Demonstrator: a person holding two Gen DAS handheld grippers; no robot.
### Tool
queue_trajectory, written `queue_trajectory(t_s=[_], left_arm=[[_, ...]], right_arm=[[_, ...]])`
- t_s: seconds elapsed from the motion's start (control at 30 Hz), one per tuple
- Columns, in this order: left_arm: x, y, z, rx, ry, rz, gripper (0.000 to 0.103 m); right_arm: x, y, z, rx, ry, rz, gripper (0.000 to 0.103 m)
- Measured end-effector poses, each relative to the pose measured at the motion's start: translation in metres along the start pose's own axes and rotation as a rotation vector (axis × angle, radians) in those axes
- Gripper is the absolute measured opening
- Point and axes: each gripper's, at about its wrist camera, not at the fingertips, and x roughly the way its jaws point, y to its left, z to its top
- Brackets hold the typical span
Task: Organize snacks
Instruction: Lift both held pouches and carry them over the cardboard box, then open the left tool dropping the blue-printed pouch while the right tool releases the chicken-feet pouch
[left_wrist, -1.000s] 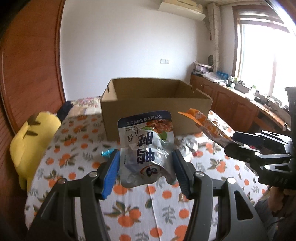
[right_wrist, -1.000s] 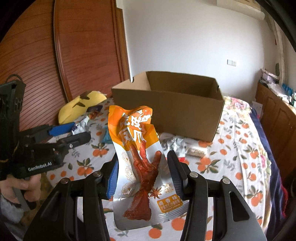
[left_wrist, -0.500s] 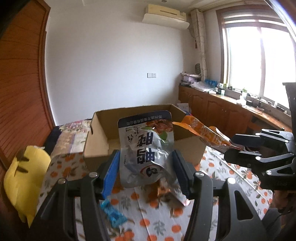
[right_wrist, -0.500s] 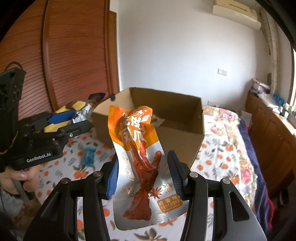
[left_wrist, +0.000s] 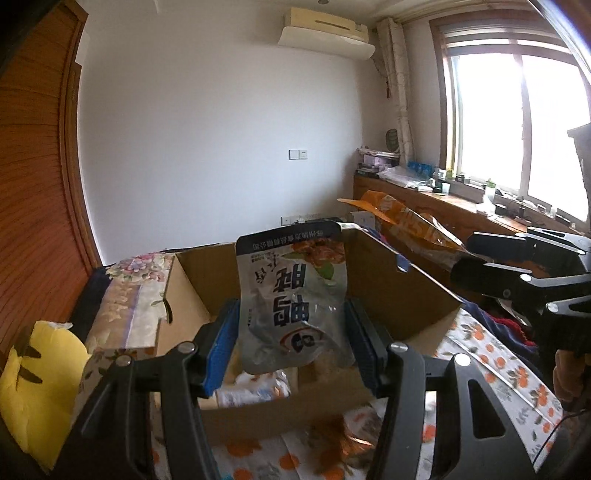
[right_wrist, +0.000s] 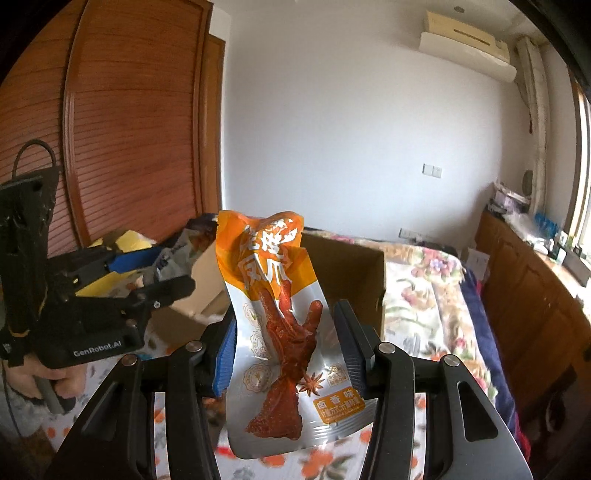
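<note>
Left gripper (left_wrist: 291, 343): fingers partly closed on a silver snack pouch (left_wrist: 291, 295), pads pressing both of its sides; the pouch stands upright between them.
Right gripper (right_wrist: 284, 347): fingers partly closed on an orange chicken-foot pouch (right_wrist: 280, 317), gripped at its lower half, top flopping slightly.
Box: open cardboard box (left_wrist: 388, 288) on a bed covered with an orange-print cloth (left_wrist: 495, 354); at least one white packet (left_wrist: 255, 387) already lies inside.
Change: a second ago the box stood well ahead of both grippers, with loose cloth between. Now the left gripper has carried its pouch forward and up, so the pouch hangs over the box opening. The right gripper has closed in too; the box's near corner now sits just behind its pouch.
Grip: unchanged on both sides; neither pouch has slipped.
Meaning for task: judged as the transport step nearly done for the left pouch, which looks placed for a drop into the box. The right pouch appears to be at the rim, needing a little more forward travel.
Risk: the two grippers converge on one opening and could crowd each other.
Surroundings: yellow plush toy (left_wrist: 33, 384) to the left of the box, untouched.
</note>
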Motion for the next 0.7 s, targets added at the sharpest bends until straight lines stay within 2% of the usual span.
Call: queue_trajectory(t_s=[0.27,0.47,0.7], left_arm=[[0.049,0.023,0.0,-0.043,0.077,-0.002,0.057],[0.064,0.025,-0.011,-0.053,0.101,0.004,0.058],[0.069,0.021,-0.017,-0.038,0.124,-0.014,0.062]], right_arm=[[0.065,-0.003,0.004,-0.015,0.045,0.007,0.05],[0.1,-0.007,0.002,-0.009,0.08,0.005,0.05],[0.12,-0.009,-0.004,-0.029,0.108,-0.005,0.05]])
